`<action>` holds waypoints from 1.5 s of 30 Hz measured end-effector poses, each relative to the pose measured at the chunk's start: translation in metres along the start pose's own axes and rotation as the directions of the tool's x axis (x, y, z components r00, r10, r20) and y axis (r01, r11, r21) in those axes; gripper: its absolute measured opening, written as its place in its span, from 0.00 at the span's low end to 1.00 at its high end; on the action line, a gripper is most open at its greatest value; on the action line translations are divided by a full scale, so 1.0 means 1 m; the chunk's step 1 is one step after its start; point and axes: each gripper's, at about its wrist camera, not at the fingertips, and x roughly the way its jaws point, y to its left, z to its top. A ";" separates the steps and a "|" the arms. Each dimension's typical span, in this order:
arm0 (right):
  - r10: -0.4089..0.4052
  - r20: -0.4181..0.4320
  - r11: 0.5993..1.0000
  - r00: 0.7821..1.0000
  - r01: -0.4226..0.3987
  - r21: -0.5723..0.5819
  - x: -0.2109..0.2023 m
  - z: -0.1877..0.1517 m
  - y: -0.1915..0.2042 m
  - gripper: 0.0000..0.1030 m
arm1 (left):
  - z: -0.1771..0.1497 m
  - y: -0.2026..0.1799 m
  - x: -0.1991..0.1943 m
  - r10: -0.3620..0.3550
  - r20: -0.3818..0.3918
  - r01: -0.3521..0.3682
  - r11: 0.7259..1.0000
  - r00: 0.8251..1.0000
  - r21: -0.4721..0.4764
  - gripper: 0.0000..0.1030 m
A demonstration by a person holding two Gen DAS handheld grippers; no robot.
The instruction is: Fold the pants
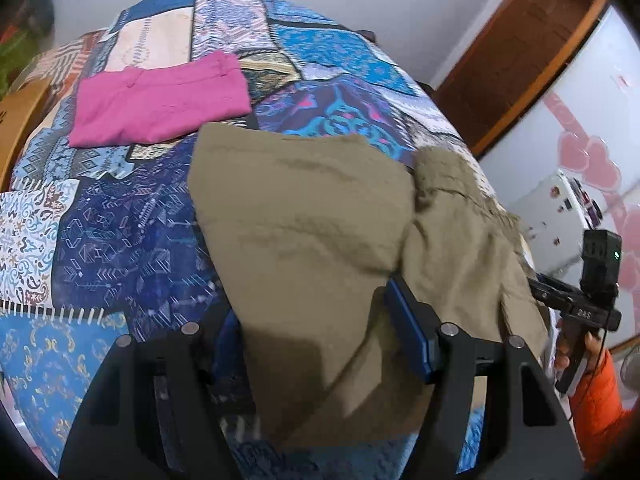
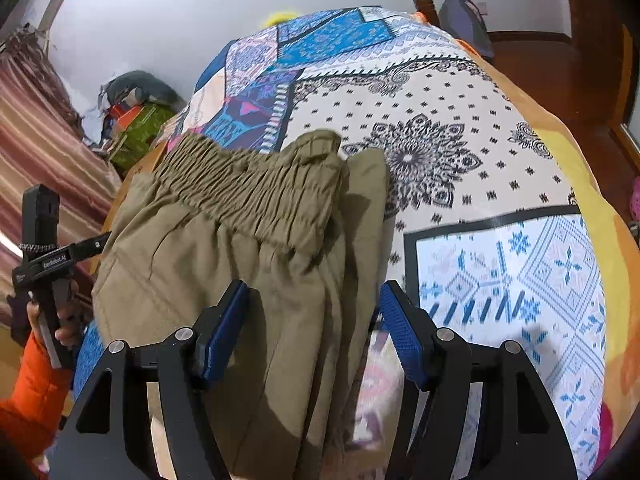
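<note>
Khaki pants (image 1: pixel 304 216) lie folded over on the patterned bedspread (image 1: pixel 120 232). In the right wrist view the pants (image 2: pixel 224 240) show their elastic waistband (image 2: pixel 248 184) toward the far side. My left gripper (image 1: pixel 316 332) stands open with the cloth lying between its fingers; its left pad is hidden under the fabric. My right gripper (image 2: pixel 312 328) is open, its blue pads (image 2: pixel 404 332) astride a fold of the pants. Each gripper shows at the edge of the other's view.
Folded pink pants (image 1: pixel 160 100) lie farther back on the bed. A white fridge (image 1: pixel 560 208) and a wooden door frame (image 1: pixel 520 48) stand to the right. Striped curtains (image 2: pixel 48 152) and a pile of bags (image 2: pixel 132 116) are to the left.
</note>
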 end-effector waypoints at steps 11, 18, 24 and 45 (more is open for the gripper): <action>0.013 0.047 0.998 0.999 -0.015 0.055 0.011 0.009 -0.004 0.41 | 0.007 -0.011 0.008 0.018 -0.003 -0.018 1.000 1.000 0.023 0.53; -0.011 0.081 1.000 0.997 0.009 0.018 0.003 0.017 0.000 0.18 | 0.014 -0.019 0.003 0.108 0.013 -0.108 0.992 0.994 0.063 0.13; -0.023 0.122 0.999 0.992 0.029 -0.044 -0.009 0.025 0.013 0.11 | 0.016 -0.044 -0.015 0.175 0.092 -0.188 0.970 0.980 0.154 0.05; 0.016 0.261 0.968 0.965 0.050 -0.244 -0.050 0.087 0.082 0.09 | 0.057 -0.083 -0.090 0.187 0.304 -0.266 0.933 0.934 0.242 0.03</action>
